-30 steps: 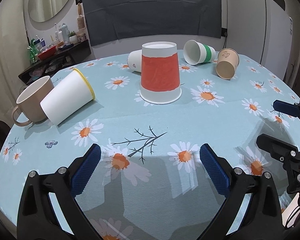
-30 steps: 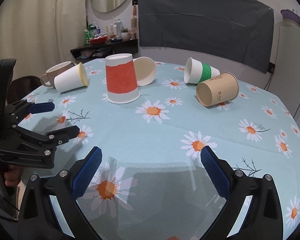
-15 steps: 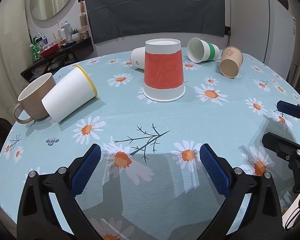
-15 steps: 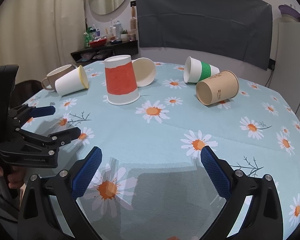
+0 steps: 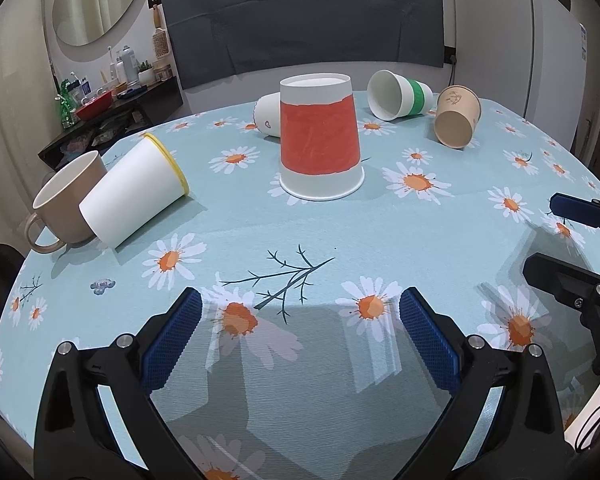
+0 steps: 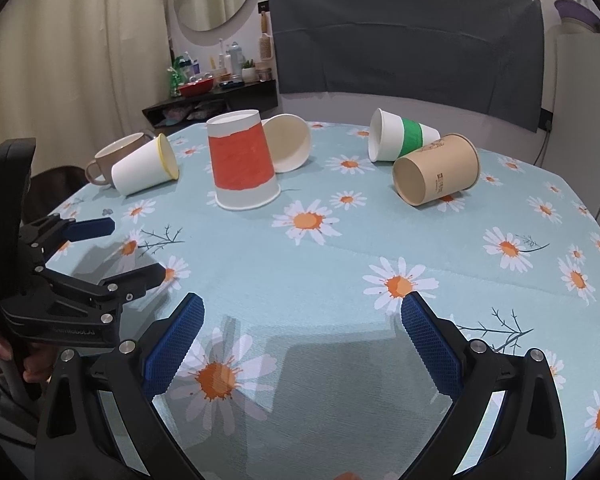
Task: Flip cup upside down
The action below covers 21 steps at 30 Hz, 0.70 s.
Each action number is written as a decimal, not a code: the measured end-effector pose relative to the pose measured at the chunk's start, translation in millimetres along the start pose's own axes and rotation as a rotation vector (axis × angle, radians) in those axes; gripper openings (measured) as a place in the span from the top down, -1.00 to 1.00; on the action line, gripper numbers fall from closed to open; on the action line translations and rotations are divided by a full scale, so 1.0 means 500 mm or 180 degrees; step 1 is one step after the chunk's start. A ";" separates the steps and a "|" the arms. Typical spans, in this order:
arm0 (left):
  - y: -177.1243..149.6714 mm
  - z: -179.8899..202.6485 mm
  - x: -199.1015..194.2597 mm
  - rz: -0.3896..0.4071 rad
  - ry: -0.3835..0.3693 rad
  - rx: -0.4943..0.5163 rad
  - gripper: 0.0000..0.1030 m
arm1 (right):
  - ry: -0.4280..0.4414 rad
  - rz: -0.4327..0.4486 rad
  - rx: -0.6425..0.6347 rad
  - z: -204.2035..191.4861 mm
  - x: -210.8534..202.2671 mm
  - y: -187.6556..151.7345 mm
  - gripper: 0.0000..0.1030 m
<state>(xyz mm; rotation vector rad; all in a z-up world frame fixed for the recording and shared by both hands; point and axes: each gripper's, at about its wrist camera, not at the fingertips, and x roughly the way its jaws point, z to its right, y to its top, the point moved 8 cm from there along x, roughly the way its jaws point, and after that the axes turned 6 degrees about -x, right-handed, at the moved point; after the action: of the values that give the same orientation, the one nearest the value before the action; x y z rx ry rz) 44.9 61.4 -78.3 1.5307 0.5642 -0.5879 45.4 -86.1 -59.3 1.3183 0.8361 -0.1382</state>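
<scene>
Both the left gripper [image 5: 300, 334] and right gripper [image 6: 302, 336] are hovering wide open and empty over the table's [image 5: 380, 232] near edge, since the red cup [image 5: 320, 140] is standing mouth-down near the centre, seemingly flipped.

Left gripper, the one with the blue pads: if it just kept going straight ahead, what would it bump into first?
Probably the upside-down red cup. The left gripper is open and points roughly at it, with only bare tablecloth between. Depth is hard to judge.
</scene>
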 end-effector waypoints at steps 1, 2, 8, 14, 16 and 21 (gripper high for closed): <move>0.000 0.000 0.000 0.0000 -0.0001 0.0000 -0.88 | 0.0002 -0.0002 0.0001 0.000 0.000 0.000 -0.84; 0.000 -0.001 0.000 0.0001 -0.0003 -0.0002 -0.88 | 0.0001 -0.0003 0.0002 0.000 0.001 0.000 -0.84; -0.001 0.000 0.001 -0.0008 -0.0003 0.0000 -0.88 | 0.0003 0.0000 -0.0007 0.000 0.001 0.000 -0.84; -0.001 -0.002 0.002 -0.0009 -0.0002 -0.0015 -0.88 | 0.0009 -0.0015 -0.0004 -0.001 0.002 -0.002 -0.84; -0.002 -0.001 0.003 -0.0011 -0.0009 -0.0008 -0.88 | 0.0015 -0.0020 -0.0006 -0.002 0.002 -0.002 -0.84; -0.002 -0.006 0.002 -0.0013 0.0004 -0.0039 -0.88 | 0.0021 -0.0024 -0.0004 -0.002 0.003 -0.002 -0.84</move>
<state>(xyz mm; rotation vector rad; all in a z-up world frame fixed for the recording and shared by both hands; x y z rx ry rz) 45.0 64.6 -79.8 1.5187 0.5711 -0.5858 45.6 -84.8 -61.0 1.3151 0.8465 -0.1394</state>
